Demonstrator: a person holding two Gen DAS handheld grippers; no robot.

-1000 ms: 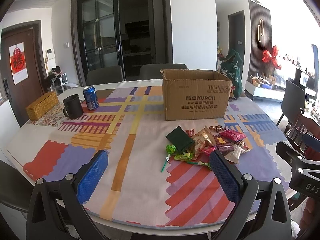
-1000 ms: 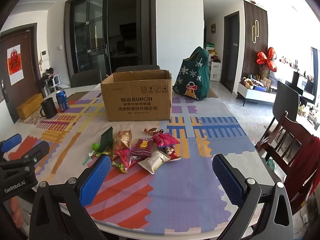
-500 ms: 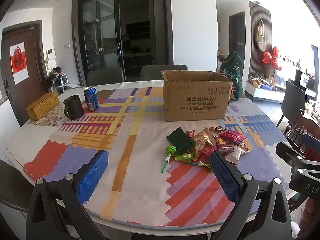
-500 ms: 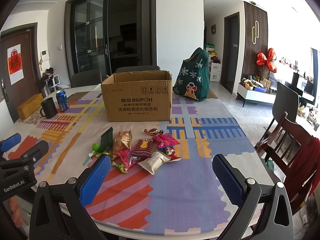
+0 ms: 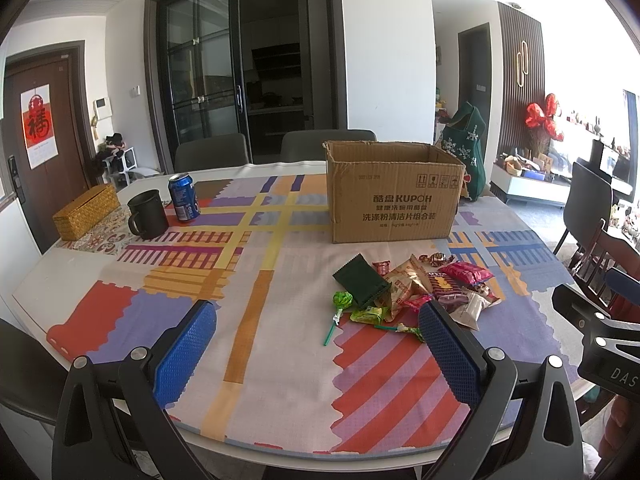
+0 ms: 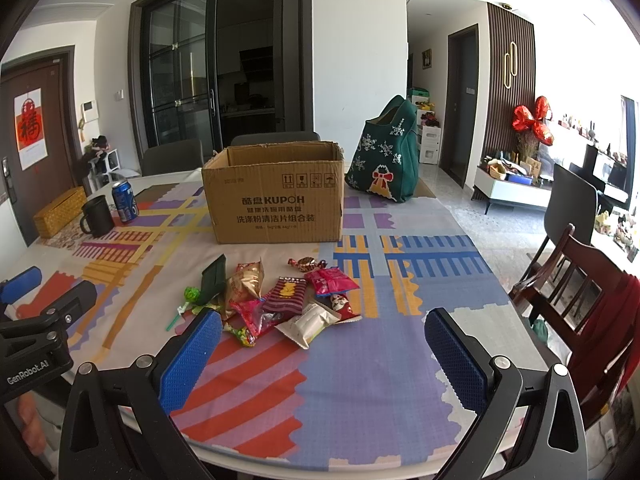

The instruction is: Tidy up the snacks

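A pile of snack packets (image 5: 416,292) lies on the patterned tablecloth, also in the right wrist view (image 6: 276,300): a dark green packet (image 5: 360,286), a green lollipop (image 5: 342,301), a pink packet (image 6: 330,280), a white packet (image 6: 306,322). An open cardboard box (image 5: 394,196) stands behind the pile, also in the right wrist view (image 6: 276,196). My left gripper (image 5: 316,352) is open and empty, near the table's front edge, left of the pile. My right gripper (image 6: 320,360) is open and empty, in front of the pile.
A black mug (image 5: 147,214), a blue can (image 5: 183,197) and a woven yellow box (image 5: 86,212) stand at the far left. A green gift bag (image 6: 386,164) sits behind the box on the right. Wooden chair (image 6: 580,280) at the right; grey chairs behind the table.
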